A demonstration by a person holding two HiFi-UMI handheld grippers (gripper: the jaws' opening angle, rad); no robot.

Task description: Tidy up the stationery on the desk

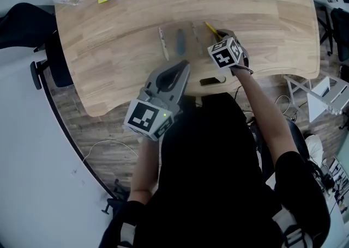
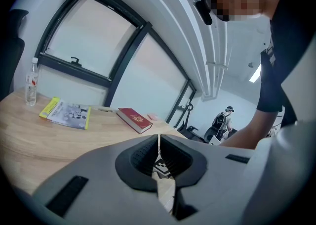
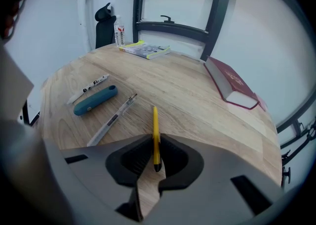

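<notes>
grasping the slim yellow plastic pen [image 3: 155,130] in the right tool [image 3: 155,145], needing a firm squeeze before lifting off the pale wooden bench [image 3: 197,100], with the left tool [image 2: 159,142] clenched empty.

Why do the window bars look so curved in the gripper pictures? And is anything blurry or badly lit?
Left gripper view: the wide-angle lens bends the window bars into arcs, with dark rounded corners. Right gripper view: same bulge; the yellow pen is sharp. Head view: even, soft light on the desk, no glare, faint shadows.
</notes>
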